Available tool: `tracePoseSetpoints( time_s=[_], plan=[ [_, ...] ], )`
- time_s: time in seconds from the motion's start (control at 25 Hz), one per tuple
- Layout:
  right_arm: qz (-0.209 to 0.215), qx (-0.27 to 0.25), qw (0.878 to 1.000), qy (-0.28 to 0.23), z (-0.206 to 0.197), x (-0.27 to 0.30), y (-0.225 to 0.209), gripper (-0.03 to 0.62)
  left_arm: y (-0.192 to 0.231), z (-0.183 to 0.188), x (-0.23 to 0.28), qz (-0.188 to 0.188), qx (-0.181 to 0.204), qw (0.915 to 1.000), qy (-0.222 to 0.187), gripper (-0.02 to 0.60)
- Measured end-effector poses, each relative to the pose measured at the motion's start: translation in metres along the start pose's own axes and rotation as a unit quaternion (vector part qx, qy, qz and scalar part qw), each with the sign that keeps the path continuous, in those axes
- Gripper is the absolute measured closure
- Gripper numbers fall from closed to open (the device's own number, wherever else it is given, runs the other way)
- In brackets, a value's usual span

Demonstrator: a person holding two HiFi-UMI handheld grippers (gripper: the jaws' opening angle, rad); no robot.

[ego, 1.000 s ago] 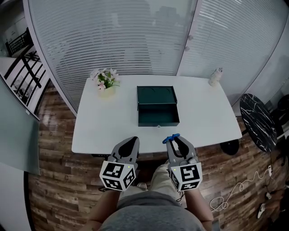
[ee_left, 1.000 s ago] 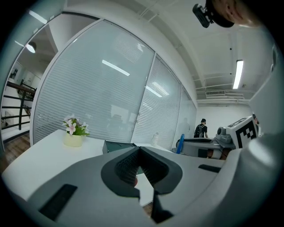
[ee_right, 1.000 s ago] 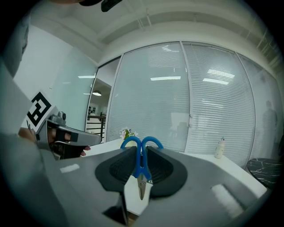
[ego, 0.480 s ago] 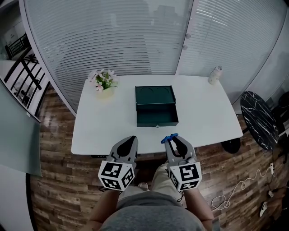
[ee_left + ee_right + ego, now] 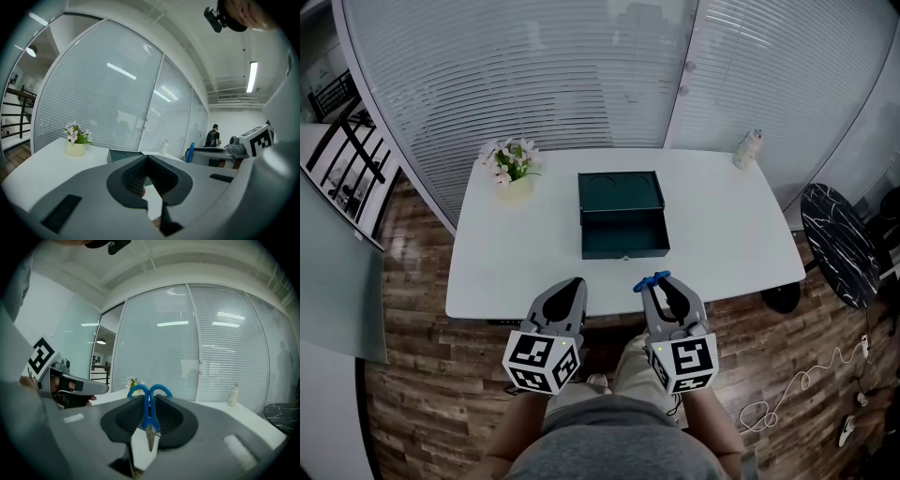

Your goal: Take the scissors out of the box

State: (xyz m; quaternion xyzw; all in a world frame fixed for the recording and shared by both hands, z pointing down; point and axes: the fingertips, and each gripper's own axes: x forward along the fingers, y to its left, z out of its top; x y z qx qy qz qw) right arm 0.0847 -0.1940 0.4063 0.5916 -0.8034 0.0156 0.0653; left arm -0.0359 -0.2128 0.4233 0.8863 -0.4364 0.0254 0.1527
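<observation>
1. Box (image 5: pixel 623 216): dark green, on the white table (image 5: pixel 497 262), lid folded back open. Only green lining shows inside.
2. Scissors (image 5: pixel 149 413): blue-handled, out of the box and well apart from it, loops pointing forward.
3. Right gripper (image 5: pixel 662 284): jaws partly closed, pads clamped on the scissors' shank.
4. Left gripper (image 5: pixel 147 157): jaws together, nothing between them.
</observation>
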Motion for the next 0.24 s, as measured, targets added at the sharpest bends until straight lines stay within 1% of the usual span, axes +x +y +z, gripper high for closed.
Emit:
tracePoseSetpoints(
  time_s=[0.24],
  plan=[
    [0.001,-0.003,1.0,-0.006,0.0018,0.0027,0.0012,0.507,0.0014,-0.0004,-0.0005,0.0,0.001,1.0,-0.001,0.575]
  ],
)
